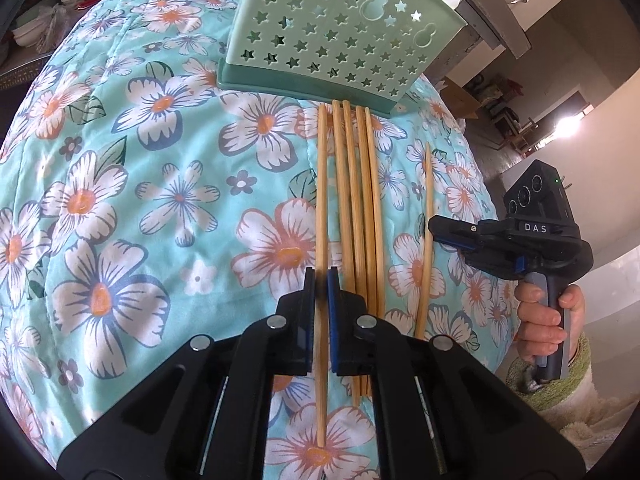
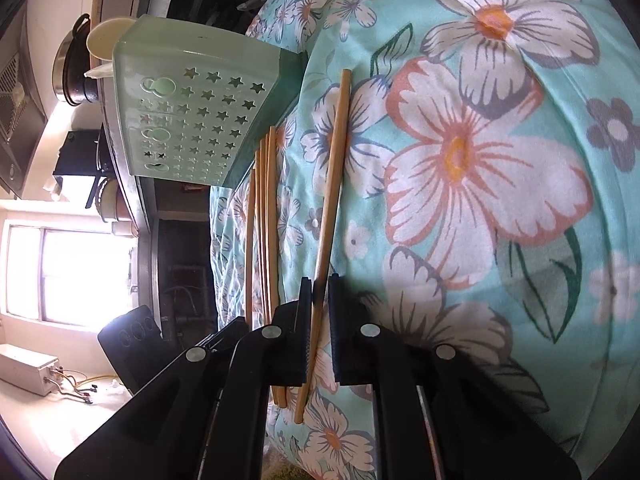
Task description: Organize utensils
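My left gripper [image 1: 321, 292] is shut on one bamboo chopstick [image 1: 322, 184] that lies lengthwise on the floral cloth [image 1: 140, 200]. Just right of it lies a bundle of several chopsticks [image 1: 360, 200], their far ends against the green star-punched holder [image 1: 340, 32]. Further right a lone chopstick [image 1: 427, 184] lies on the cloth, with my right gripper [image 1: 436, 228] at its middle. In the right wrist view this lone chopstick [image 2: 334, 168] passes between the right gripper [image 2: 320, 292] fingers, with a small gap beside it. The bundle [image 2: 262, 220] and the holder [image 2: 192, 120] lie to the left there.
A hand [image 1: 548, 312] grips the right tool's handle at the cloth's right edge. Beyond the holder a dark pot [image 2: 72, 72] stands on a counter. A white box [image 2: 28, 372] with wires sits on the floor below a bright window.
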{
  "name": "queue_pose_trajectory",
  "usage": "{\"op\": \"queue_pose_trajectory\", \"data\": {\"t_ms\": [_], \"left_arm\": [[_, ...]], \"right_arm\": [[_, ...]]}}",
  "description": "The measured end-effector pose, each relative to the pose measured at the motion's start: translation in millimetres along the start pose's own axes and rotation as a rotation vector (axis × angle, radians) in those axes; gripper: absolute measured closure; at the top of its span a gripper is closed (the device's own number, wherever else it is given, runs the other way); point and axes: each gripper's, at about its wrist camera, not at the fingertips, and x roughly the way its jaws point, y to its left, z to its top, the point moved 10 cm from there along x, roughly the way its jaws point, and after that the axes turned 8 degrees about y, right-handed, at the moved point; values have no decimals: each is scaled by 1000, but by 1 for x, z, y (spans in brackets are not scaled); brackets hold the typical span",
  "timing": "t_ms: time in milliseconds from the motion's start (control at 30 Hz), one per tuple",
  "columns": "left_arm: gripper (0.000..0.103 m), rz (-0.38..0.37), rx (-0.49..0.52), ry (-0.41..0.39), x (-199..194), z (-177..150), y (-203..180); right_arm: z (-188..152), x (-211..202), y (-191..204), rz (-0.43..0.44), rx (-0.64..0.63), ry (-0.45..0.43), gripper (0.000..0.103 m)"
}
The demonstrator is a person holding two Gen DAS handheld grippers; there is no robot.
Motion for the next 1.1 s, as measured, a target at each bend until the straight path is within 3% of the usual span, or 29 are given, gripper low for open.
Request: {"op": "queue_pose_trajectory", "data": {"t_ms": [333,467,733,1100], "left_arm": [[98,15,-77,-71,-23,-6,22],[98,21,-118,-98,-27,-4,33],[98,0,-210,-85,-28,-11,50],[99,-28,-287,-42,-22,-26,50]], "right_arm": [[-13,25,24,-137,-83,-27,89],[-15,30,33,-197,-128,-37,92],[-20,28,29,-124,-79,125,96],[-28,-1,14,-280,-159,193,96]]}}
